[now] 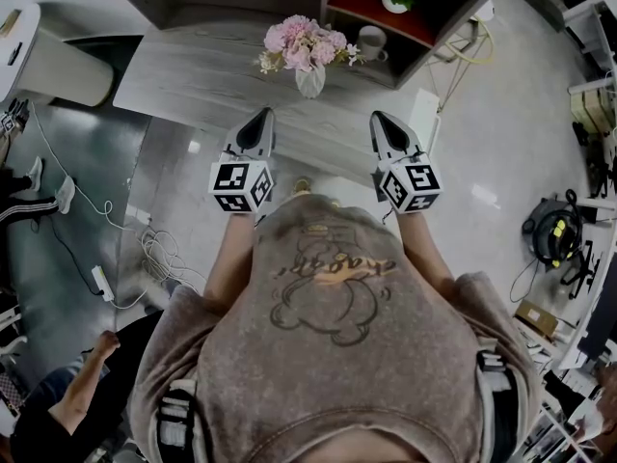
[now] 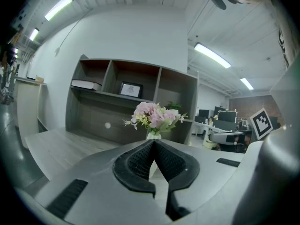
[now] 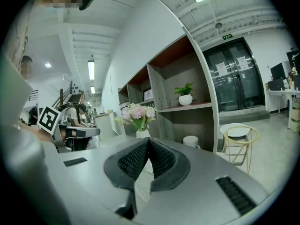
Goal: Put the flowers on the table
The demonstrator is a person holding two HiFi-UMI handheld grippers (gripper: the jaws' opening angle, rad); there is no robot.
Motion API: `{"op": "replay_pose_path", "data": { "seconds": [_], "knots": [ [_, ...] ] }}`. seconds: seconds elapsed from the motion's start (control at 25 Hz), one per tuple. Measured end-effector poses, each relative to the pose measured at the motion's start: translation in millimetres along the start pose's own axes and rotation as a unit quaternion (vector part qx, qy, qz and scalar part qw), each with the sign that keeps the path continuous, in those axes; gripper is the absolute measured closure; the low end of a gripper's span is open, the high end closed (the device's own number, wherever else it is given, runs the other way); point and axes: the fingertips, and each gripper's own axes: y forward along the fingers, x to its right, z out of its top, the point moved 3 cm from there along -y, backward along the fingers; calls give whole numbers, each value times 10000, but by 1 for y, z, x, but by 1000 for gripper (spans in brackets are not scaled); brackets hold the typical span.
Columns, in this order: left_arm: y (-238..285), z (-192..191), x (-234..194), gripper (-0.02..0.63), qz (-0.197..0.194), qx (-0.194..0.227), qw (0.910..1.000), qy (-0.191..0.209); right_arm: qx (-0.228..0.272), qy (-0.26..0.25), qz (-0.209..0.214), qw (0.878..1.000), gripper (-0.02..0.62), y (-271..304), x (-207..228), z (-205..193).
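Note:
A bunch of pink flowers (image 1: 305,42) stands upright in a small white vase (image 1: 310,81) on the grey wooden table (image 1: 193,66), near its front edge. Both grippers hover on my side of the table, short of the vase and apart from it. The left gripper (image 1: 262,116) is to the vase's lower left, the right gripper (image 1: 378,117) to its lower right. Looking along the left gripper (image 2: 153,141), its pads meet with nothing between them, and the flowers (image 2: 154,116) stand straight ahead. The right gripper (image 3: 148,139) is likewise shut and empty, with the flowers (image 3: 137,112) beyond its tips.
A grey shelf unit (image 1: 386,27) backs the table; it holds a potted plant (image 3: 184,95) and a white mug (image 1: 371,41). A yellow-framed round stand (image 3: 239,137) is on the floor to the right. Cables (image 1: 154,254) lie left; a person (image 1: 77,394) crouches behind me.

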Motion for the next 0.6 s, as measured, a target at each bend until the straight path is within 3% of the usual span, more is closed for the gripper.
{"op": "replay_pose_path", "data": {
  "seconds": [0.6],
  "knots": [
    [2, -7, -1, 588, -40, -81, 9998, -162, -32, -1, -20, 10000, 597, 0, -1, -2]
  ]
}}
